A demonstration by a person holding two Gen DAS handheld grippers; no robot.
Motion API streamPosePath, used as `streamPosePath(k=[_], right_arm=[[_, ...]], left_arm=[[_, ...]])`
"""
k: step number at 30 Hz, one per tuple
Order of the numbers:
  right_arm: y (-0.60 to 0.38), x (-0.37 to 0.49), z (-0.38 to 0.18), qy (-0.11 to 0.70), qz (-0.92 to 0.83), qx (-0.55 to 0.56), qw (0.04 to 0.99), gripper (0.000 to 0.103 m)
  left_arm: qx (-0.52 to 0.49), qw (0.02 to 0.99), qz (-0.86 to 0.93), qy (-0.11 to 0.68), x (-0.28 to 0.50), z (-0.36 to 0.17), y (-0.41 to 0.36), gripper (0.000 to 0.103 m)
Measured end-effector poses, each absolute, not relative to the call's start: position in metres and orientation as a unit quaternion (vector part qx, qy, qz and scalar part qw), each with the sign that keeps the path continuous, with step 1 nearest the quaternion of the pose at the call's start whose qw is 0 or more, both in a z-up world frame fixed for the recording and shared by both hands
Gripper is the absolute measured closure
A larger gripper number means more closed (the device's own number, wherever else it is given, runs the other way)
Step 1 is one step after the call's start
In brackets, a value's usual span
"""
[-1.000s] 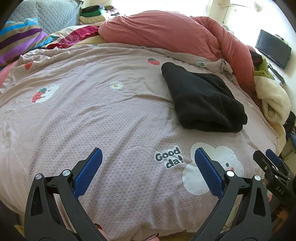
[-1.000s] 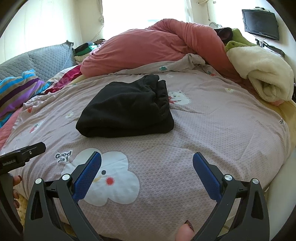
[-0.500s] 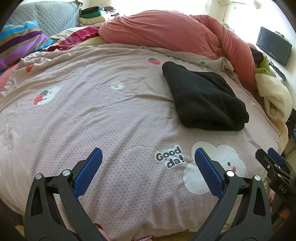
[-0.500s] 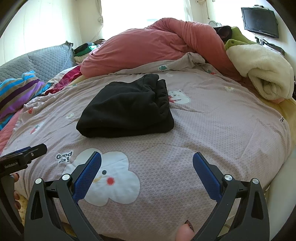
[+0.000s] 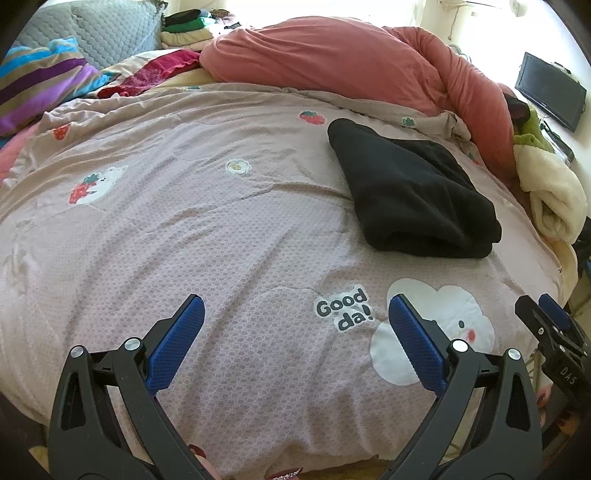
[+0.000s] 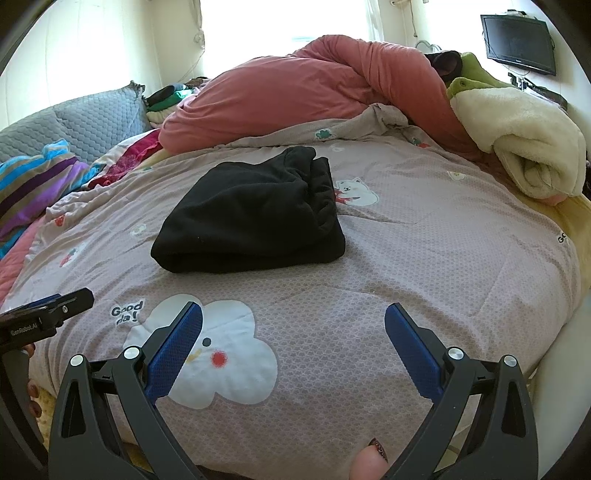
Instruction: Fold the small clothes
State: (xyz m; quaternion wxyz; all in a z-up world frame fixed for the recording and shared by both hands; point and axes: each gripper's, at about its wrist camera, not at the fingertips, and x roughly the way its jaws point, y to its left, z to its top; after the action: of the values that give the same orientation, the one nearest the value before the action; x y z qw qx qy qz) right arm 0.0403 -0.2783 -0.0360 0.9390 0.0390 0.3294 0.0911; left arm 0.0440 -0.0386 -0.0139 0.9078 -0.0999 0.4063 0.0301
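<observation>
A black garment (image 5: 410,192) lies folded in a thick rectangle on the mauve patterned bedspread (image 5: 184,221), right of centre in the left wrist view. It also shows in the right wrist view (image 6: 251,214), left of centre. My left gripper (image 5: 295,332) is open and empty above the bed's front edge, well short of the garment. My right gripper (image 6: 293,334) is open and empty, also near the front edge, over a white cloud print (image 6: 221,354). Each gripper shows at the side of the other's view: the right one (image 5: 554,339) and the left one (image 6: 44,317).
A bunched pink duvet (image 5: 332,55) lies along the back of the bed. A rolled cream blanket (image 6: 517,140) sits at the right. Striped and grey pillows (image 5: 44,74) and stacked clothes (image 5: 188,26) are at the back left. A wall TV (image 6: 517,40) hangs on the right.
Both views have shifted slightly. The garment has not moved and both grippers stay open.
</observation>
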Motion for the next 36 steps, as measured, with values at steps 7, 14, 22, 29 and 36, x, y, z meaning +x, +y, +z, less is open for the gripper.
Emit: streamPosePath(k=[7, 14, 22, 29, 36], right_arm=[[-0.277, 0.04, -0.036, 0.33, 0.091, 0.035, 0.939, 0.005], [-0.276, 0.04, -0.037, 0.332, 0.089, 0.035, 0.938, 0.005], [-0.281, 0.043, -0.038, 0.339, 0.072, 0.04, 0.937, 0.005], [-0.34, 0.053, -0.046, 0.363, -0.053, 0.087, 0.926, 0.005], [-0.487, 0.046, -0.07, 0.361, -0.286, 0.127, 0.878, 0.005]], left_arm=[[-0.099, 0.906, 0.036, 0.41, 0.044, -0.014, -0.038, 0.01], [-0.099, 0.905, 0.042, 0.411, 0.044, -0.016, -0.035, 0.01], [-0.104, 0.904, 0.045, 0.411, 0.044, -0.016, -0.03, 0.01], [-0.14, 0.901, 0.086, 0.401, 0.044, -0.012, 0.014, 0.01], [-0.227, 0.859, 0.258, 0.38, 0.045, -0.01, 0.167, 0.01]])
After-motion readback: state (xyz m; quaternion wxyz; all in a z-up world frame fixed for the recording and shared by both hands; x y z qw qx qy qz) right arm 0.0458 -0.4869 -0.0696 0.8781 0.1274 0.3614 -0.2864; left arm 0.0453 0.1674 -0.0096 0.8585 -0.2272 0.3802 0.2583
